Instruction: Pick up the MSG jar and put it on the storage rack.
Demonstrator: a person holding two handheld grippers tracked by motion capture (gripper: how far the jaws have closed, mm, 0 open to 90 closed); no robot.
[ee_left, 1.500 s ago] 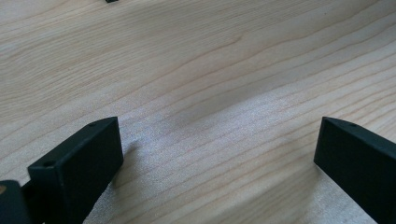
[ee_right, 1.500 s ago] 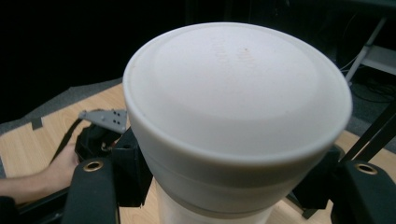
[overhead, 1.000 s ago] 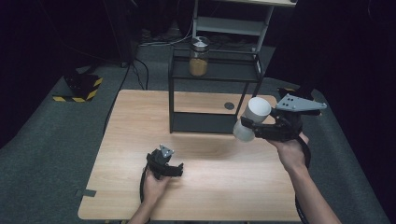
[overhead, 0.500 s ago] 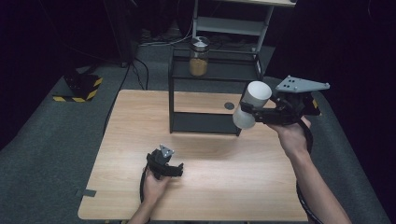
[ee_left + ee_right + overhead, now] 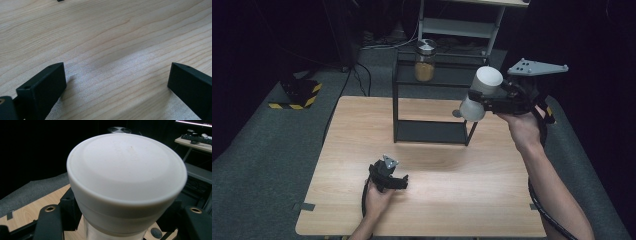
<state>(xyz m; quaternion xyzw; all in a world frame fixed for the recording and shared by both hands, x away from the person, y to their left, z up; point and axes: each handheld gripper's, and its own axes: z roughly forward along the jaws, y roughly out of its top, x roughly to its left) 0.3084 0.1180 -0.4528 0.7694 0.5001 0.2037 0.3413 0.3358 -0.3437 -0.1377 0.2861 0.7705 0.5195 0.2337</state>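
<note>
My right gripper [image 5: 484, 100] clamps the white-lidded jar [image 5: 481, 91] beside the black rack [image 5: 432, 131]; a tilt could slip it. My left gripper [image 5: 388, 175] rests wide open.

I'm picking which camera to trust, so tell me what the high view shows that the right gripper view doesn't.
High view alone: the black two-tier rack on the table, the amber-filled jar on its top shelf, and the left gripper resting on the wood, jaws open. Right gripper view alone: the faint raised lettering on the white lid, seen close. Both: the right gripper shut on the white-lidded jar, held tilted in the air beside the rack.
</note>
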